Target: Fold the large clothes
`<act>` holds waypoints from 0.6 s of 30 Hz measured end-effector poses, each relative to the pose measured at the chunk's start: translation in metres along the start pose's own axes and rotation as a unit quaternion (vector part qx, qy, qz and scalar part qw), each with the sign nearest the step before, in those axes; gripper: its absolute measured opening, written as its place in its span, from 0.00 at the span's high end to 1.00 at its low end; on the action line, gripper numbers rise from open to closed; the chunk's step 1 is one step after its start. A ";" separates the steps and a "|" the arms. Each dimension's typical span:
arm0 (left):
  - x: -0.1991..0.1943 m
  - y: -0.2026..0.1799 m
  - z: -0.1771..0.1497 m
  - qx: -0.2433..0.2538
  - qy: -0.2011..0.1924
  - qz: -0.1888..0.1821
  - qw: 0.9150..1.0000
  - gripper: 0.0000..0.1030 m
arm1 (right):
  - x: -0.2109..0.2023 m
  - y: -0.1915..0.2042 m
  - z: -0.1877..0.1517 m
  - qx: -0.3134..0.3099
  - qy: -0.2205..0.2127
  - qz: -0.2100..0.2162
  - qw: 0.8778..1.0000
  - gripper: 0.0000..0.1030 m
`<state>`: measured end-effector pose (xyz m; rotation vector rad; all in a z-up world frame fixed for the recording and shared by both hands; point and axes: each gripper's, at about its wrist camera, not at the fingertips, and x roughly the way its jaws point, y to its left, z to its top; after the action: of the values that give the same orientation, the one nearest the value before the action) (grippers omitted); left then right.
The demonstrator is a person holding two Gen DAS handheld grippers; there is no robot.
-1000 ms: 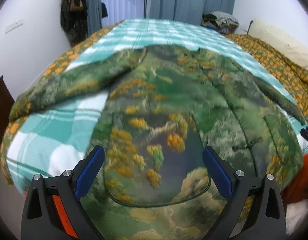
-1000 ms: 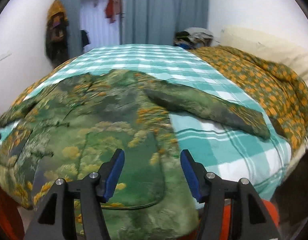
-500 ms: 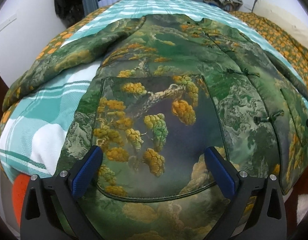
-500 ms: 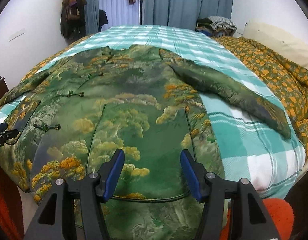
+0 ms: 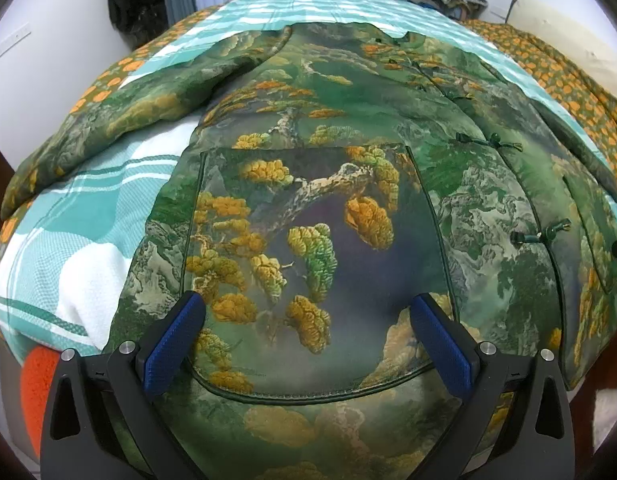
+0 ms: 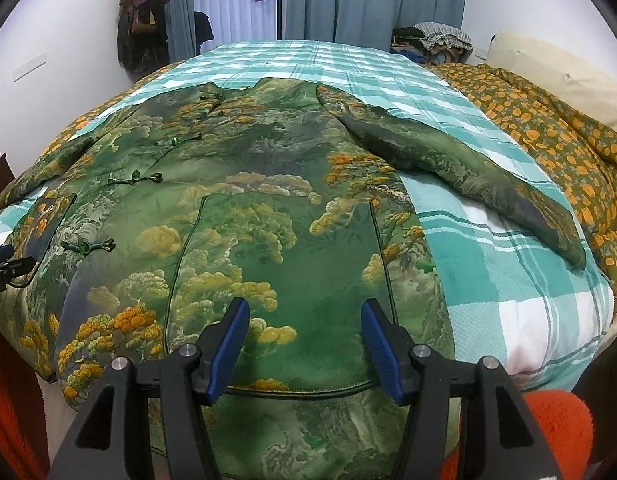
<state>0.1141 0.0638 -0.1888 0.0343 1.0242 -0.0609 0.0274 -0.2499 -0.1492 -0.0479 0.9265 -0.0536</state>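
A green padded jacket [image 5: 348,120] with a pine-and-mountain print lies face up on the bed, knot buttons fastened and both sleeves spread out. My left gripper [image 5: 307,304] hovers open over the lower part of the jacket's left pocket [image 5: 308,220], near the hem. My right gripper [image 6: 304,306] is open too, above the right pocket [image 6: 284,272] of the same jacket [image 6: 268,152]. Neither holds any cloth. The left sleeve [image 5: 128,120] runs out to the left, and the right sleeve [image 6: 468,168] to the right. The left gripper's tip [image 6: 0,264] shows at the edge of the right wrist view.
A teal and white checked blanket [image 6: 508,280] covers the bed. An orange-flowered quilt [image 6: 548,120] and a cream pillow [image 6: 548,64] lie along the right side. Piled clothes [image 6: 432,40] sit at the far end before grey curtains. Orange fleece [image 6: 556,428] shows below the near bed edge.
Over the first half second both grippers sank and tipped down towards the jacket's hem, so the pockets fill more of each view. Since then nothing has moved. The jaws stayed open.
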 end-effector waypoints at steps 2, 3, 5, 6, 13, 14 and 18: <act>0.000 0.000 0.000 0.000 -0.001 0.000 1.000 0.01 | 0.000 -0.001 0.000 0.000 0.000 0.000 1.000 0.42; 0.000 0.000 0.000 0.000 0.000 0.000 1.000 0.01 | 0.000 -0.001 0.001 0.000 0.000 0.000 1.000 0.42; 0.000 0.000 0.000 -0.001 -0.001 0.000 1.000 0.01 | 0.000 -0.001 0.000 0.000 -0.001 0.000 1.000 0.42; 0.000 0.000 0.000 0.000 0.000 0.000 1.000 0.01 | 0.000 0.000 0.001 0.000 -0.001 0.000 1.000 0.42; 0.000 0.000 0.000 -0.001 0.000 0.000 1.000 0.01 | -0.001 -0.003 0.002 0.003 -0.002 0.000 1.000 0.42; 0.000 0.000 0.000 -0.001 0.000 0.000 1.000 0.01 | -0.001 -0.003 0.002 0.003 -0.003 0.000 1.000 0.42; 0.000 0.000 0.000 -0.001 0.000 0.000 1.000 0.01 | -0.001 -0.003 0.002 0.003 -0.003 0.001 1.000 0.42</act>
<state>0.1142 0.0635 -0.1889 0.0336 1.0236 -0.0595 0.0281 -0.2527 -0.1470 -0.0428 0.9205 -0.0545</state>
